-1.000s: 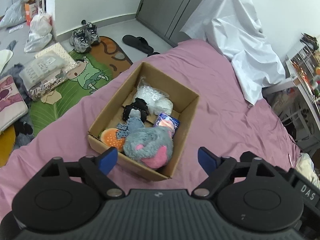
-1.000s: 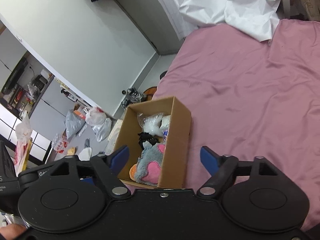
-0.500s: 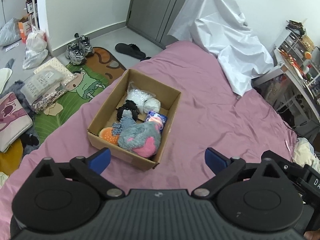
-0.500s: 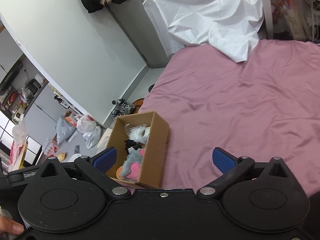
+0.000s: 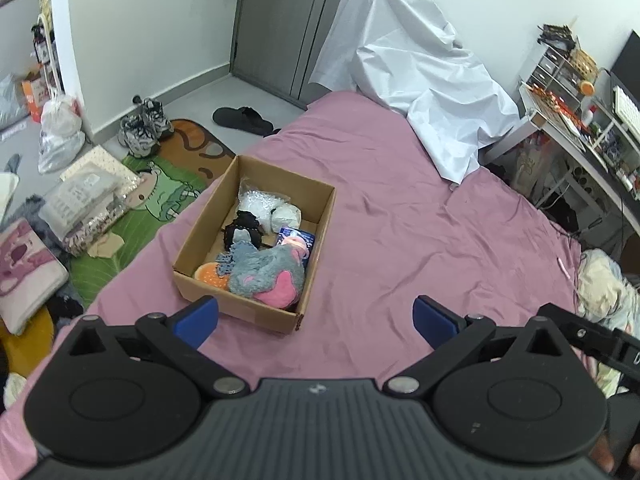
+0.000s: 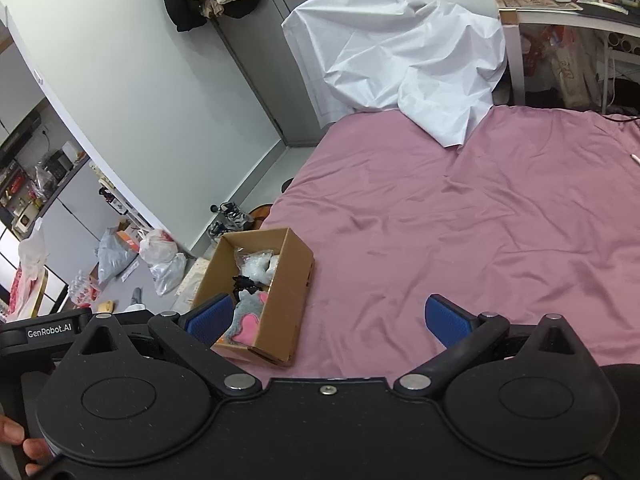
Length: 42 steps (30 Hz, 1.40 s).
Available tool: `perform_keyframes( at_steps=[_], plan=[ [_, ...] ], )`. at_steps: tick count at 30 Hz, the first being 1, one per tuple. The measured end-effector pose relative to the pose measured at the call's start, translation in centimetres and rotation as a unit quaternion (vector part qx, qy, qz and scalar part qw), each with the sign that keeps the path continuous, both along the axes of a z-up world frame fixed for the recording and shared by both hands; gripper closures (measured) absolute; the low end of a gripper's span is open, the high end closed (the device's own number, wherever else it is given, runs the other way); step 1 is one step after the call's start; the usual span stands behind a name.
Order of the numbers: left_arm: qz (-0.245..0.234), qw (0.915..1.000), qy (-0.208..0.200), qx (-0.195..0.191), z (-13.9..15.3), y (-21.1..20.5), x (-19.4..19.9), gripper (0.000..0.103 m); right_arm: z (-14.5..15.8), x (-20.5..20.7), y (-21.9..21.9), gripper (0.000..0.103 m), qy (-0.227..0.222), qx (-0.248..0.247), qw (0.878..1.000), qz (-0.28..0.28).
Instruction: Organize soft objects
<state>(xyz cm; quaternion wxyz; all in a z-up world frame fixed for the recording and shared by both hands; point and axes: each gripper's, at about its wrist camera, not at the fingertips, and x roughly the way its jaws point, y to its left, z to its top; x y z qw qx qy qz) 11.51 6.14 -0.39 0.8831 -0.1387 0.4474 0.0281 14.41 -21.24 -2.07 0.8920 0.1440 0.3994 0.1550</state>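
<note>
Pink bedsheet (image 5: 400, 216) fills the foreground, wrinkled and wide. Left gripper (image 5: 316, 318) hangs above it, blue pads spread wide, nothing between them; its jaws have just been opening. Right gripper (image 6: 326, 318) likewise, jaws just opened wide and empty. Just beyond sits the cardboard box (image 5: 320, 216) on the sheet near the bed's edge. Inside, nearest, a grey-and-pink plush toy (image 5: 268, 276) lies beside an orange plush (image 5: 208, 274); behind them a black fabric item (image 5: 242, 228) and a clear bag of white stuffing (image 5: 256, 202). Farther back, a white sheet (image 5: 416, 80) drapes over something at the bed's far end.
</note>
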Motion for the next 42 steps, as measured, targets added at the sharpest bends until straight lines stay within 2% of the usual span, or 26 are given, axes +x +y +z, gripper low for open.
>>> perform_keyframes(
  at_steps=[8,22,33,42],
  plan=[
    [-0.022,0.9995,-0.01,0.019,0.9,-0.2,-1.5,0.0,0.9,-1.2,-0.2,0.0,0.002,-0.029,0.999,-0.014],
    [-0.051,0.9962,-0.032,0.063,2.4,-0.3,-3.3,0.0,2.2,-3.6,0.5,0.0,-0.01,-0.045,0.999,0.003],
    [-0.061,0.995,-0.035,0.07,2.6,-0.4,-4.9,0.0,3.4,-5.7,1.0,0.0,-0.025,-0.054,0.998,0.014],
    [-0.06,0.9943,-0.027,0.084,2.2,0.4,-5.8,0.0,2.7,-6.1,1.9,0.0,-0.023,-0.068,0.997,0.033]
  ],
)
